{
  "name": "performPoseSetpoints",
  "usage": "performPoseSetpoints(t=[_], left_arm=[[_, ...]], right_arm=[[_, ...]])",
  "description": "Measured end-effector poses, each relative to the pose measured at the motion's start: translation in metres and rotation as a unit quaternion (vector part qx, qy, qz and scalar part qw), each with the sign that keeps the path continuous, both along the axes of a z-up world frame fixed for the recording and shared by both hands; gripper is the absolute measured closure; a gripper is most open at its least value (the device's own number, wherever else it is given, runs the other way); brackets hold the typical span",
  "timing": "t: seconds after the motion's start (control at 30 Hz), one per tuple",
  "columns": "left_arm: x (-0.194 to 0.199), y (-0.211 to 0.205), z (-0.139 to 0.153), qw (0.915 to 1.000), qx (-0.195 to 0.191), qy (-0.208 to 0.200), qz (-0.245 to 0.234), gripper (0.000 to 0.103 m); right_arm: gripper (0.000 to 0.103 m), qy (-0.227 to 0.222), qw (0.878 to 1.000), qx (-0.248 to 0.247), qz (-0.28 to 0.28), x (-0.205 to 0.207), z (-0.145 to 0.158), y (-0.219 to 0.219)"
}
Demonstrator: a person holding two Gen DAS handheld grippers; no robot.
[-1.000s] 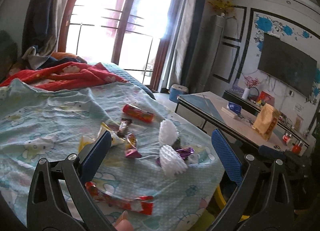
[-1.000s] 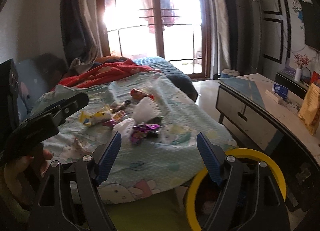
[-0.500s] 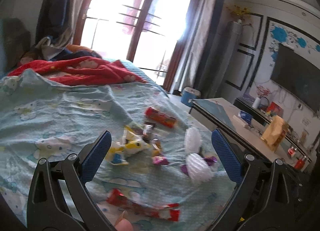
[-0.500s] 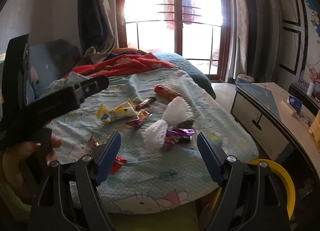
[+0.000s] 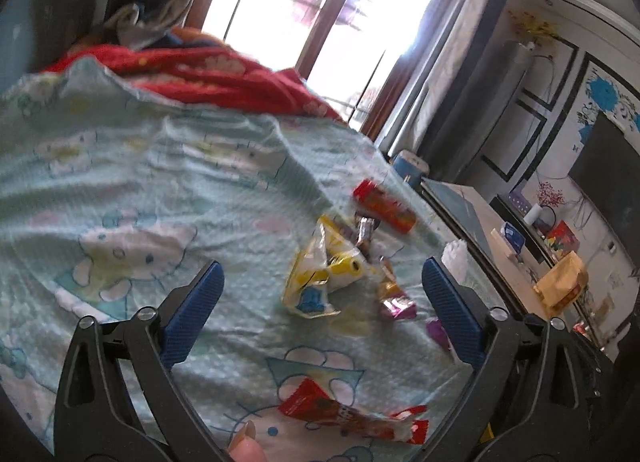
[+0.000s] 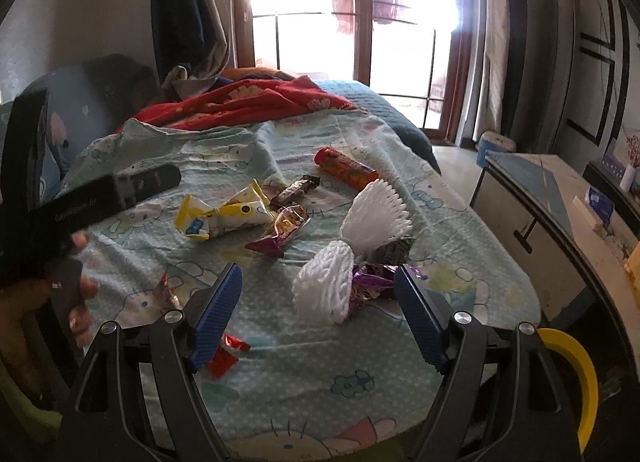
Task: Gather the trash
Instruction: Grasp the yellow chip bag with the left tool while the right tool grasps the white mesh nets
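- Jaws of left gripper (image 5: 322, 316): wide, closing slightly, nothing between the pads.
- Jaws of right gripper (image 6: 318, 316): apart, empty.
- Landmark: yellow wrapper (image 5: 326, 276) on the bed (image 5: 160, 166), ahead of the left jaws, long axis running away from them.
- White foam net (image 6: 352, 254) lies right of the yellow wrapper, just ahead of the right jaws, nearer that hand.
- Red wrapper (image 5: 352, 416) lies nearest, below the left jaws.

We log a crumpled yellow-white wrapper (image 6: 222, 218) flat at centre-left; a red tube (image 6: 346, 173) at its 2 o'clock; white foam netting (image 6: 352, 258), pinched mid-length, at 4 o'clock.
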State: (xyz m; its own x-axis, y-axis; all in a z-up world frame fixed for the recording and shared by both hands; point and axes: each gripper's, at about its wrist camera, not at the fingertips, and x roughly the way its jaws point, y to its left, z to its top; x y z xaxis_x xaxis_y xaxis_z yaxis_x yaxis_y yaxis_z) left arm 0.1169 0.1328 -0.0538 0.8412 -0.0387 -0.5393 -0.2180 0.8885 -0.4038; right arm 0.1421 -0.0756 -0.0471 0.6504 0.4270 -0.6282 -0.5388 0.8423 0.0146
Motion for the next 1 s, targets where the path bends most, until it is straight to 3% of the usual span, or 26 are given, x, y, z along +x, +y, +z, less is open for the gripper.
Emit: performPoseSetpoints(t=[0.33, 0.43, 0.63, 0.77, 0.87, 1.0], left_arm=[[0.015, 0.007, -0.022, 0.9988, -0.029, 0.029, -0.025, 0.031], [0.021, 0.008, -0.026, 0.9984, -0.035, 0.032, -0.032, 0.032], [0.032, 0.012, -0.035, 0.9969, -0.051, 0.045, -0.04, 0.044], [0.035, 0.014, -0.04, 0.9955, -0.064, 0.051, -0.048, 0.061], [0.036, 0.014, -0.041, 0.9947, -0.07, 0.056, -0.052, 0.078], [0.035, 0.015, -0.042, 0.9945, -0.073, 0.054, -0.052, 0.079]], right_arm=[[0.043, 0.025, 1.0, -0.006, -0.01, 0.016, -0.019, 0.01], [0.054, 0.027, 0.999, 0.003, -0.02, 0.018, -0.021, 0.007], [0.073, 0.032, 0.999, 0.013, -0.025, 0.018, -0.022, 0.0], [0.087, 0.034, 0.999, 0.018, -0.026, 0.019, -0.022, -0.004], [0.089, 0.031, 0.999, 0.025, -0.024, 0.017, -0.021, -0.007], [0.09, 0.029, 0.999, 0.033, -0.02, 0.011, -0.019, -0.008]])
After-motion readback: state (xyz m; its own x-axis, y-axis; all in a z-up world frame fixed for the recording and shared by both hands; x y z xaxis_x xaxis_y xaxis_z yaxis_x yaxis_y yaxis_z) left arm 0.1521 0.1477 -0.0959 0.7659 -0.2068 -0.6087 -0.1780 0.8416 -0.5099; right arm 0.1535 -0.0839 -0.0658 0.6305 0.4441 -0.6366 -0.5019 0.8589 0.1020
